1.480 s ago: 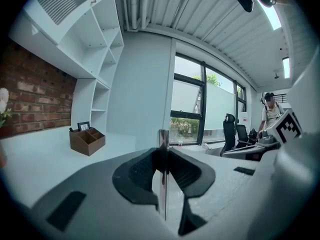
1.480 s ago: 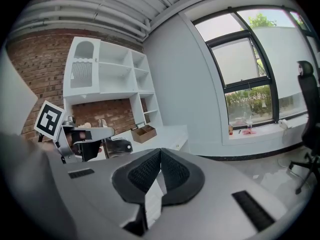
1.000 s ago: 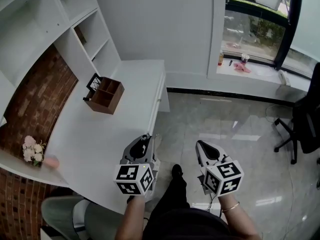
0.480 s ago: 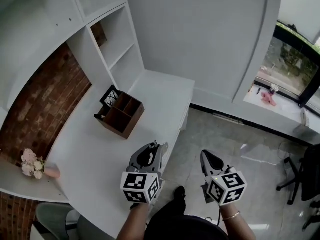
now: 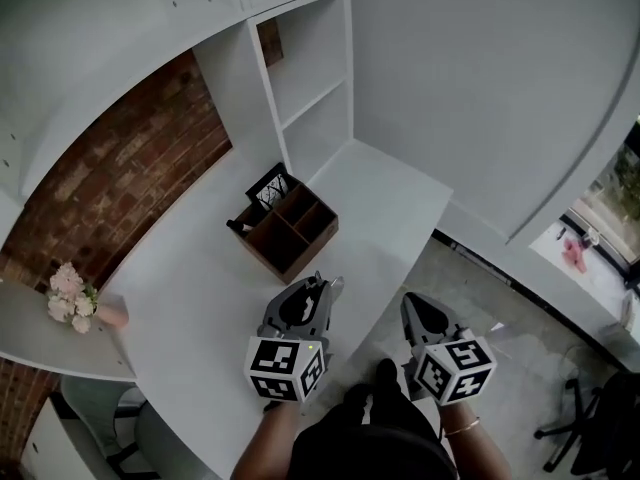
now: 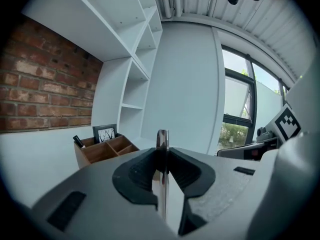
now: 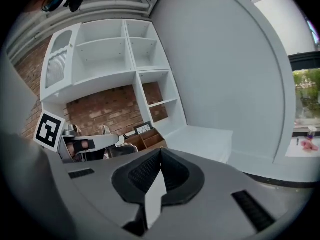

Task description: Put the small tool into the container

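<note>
1 small tool (image 6: 161, 140) in clenched left claw (image 5: 316, 286); right claw (image 7: 160, 159) closed empty; picture frame (image 5: 270, 185), marker (image 5: 236, 226) in container (image 5: 310, 251)

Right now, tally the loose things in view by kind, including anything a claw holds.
Wooden organizer: 1
Picture frame: 1
Dark pen-like item: 1
Flower bunch: 1
Thin metal tool, clamped in the left claw: 1
Total: 5

Flowers (image 5: 68, 296) on ledge (image 5: 35, 340) (brick wall (image 5: 130, 173) behind)
</note>
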### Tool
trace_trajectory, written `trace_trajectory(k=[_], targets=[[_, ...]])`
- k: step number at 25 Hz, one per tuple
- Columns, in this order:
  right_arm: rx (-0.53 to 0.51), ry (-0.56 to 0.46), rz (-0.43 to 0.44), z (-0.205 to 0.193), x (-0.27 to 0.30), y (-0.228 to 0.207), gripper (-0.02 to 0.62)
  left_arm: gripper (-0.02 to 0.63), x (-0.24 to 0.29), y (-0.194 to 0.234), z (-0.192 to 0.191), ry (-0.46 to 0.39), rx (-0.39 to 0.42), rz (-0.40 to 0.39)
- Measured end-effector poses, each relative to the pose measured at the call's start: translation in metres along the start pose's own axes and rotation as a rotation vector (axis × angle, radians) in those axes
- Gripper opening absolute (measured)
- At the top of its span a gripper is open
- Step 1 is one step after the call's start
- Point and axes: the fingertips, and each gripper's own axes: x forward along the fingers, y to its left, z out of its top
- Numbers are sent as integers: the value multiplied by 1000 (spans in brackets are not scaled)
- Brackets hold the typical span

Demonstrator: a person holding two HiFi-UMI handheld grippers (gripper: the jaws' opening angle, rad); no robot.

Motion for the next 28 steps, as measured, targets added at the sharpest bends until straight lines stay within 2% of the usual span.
trace_trajectory(k=[9,18,28], targets=[[-65,71,219,27,87,12,3,81,16,51,19,-42,-49,188],[-124,172,459,43,155,32,3,81,20,91,50,-94,-107,411],[-145,232,605,43,190,44,3,81,31,125,85,-139,-74,563]])
